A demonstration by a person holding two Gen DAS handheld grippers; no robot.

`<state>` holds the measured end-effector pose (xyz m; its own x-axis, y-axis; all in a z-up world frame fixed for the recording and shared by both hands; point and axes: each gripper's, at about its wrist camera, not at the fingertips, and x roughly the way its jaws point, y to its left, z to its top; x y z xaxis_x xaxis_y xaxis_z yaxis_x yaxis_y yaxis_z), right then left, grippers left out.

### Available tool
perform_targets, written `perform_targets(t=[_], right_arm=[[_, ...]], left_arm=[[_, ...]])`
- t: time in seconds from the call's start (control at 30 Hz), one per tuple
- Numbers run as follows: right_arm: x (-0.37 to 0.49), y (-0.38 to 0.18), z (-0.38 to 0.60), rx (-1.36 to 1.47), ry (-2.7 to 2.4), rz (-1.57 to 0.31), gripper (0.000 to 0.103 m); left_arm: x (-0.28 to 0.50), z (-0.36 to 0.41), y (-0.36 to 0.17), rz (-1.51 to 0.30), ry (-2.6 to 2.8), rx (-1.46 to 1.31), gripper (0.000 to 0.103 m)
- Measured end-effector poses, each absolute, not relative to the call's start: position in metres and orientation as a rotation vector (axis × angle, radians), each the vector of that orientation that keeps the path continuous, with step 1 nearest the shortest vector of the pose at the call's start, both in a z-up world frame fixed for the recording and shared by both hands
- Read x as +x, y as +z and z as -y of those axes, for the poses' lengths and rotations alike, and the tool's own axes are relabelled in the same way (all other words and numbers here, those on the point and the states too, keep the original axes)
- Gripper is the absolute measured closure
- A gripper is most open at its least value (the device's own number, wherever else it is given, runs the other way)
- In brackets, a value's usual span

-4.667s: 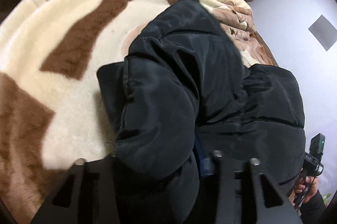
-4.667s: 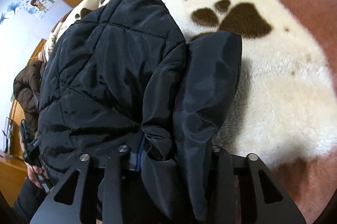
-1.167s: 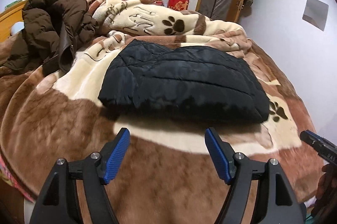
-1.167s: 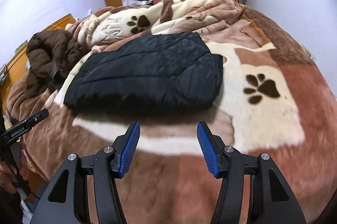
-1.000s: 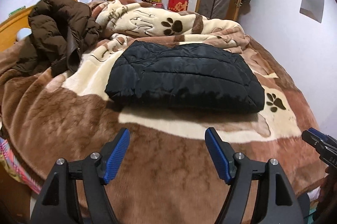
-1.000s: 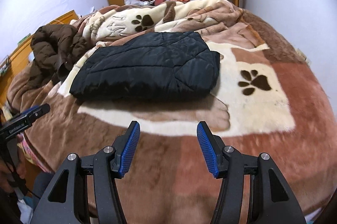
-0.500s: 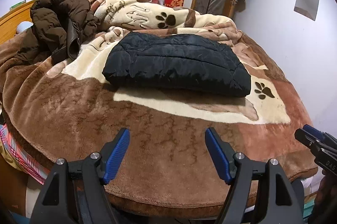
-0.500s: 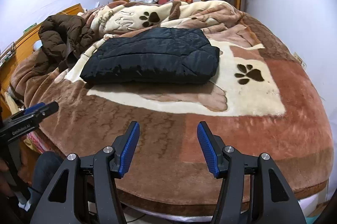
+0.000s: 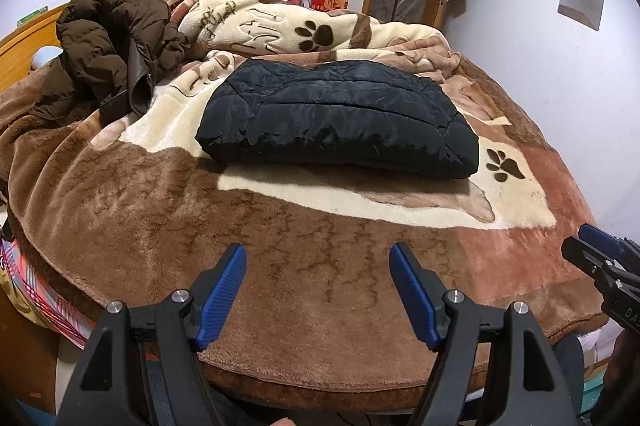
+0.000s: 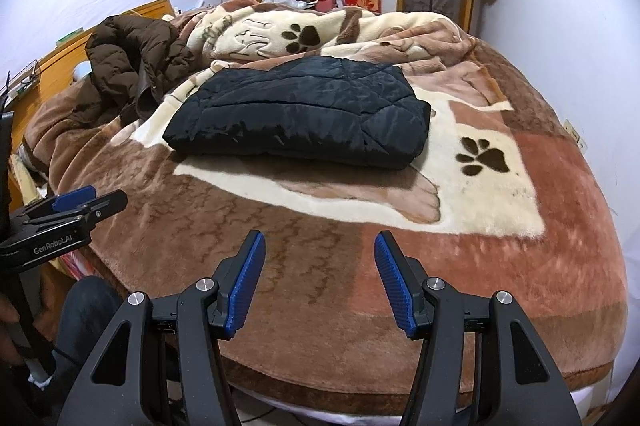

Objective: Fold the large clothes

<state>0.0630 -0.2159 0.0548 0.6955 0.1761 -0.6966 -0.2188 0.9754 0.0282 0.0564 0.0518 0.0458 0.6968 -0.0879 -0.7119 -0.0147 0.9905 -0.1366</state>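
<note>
The black quilted jacket (image 9: 340,117) lies folded into a thick, puffy rectangle on the paw-print fleece blanket (image 9: 280,246), at about 12 o'clock from both grippers and well apart from them. Its shiny fabric shows stitched seams and small creases, and a layered edge faces the cameras. The left gripper (image 9: 318,260) hangs with its blue-padded jaws spread wide, holding nothing. The right gripper (image 10: 318,246) is likewise spread and bare. A crumpled brown puffer coat (image 10: 132,65) sits at 10 o'clock.
</note>
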Motion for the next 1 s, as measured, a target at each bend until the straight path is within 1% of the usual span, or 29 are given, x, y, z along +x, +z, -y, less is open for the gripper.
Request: perform_targets(t=[1.0], right_arm=[[0.0560, 0.0581, 0.2124, -0.072, 0.231, -0.770, 0.046]], left_arm=[[0.0470, -0.0463, 0.0428, -0.820, -0.064, -0.142, 0.027]])
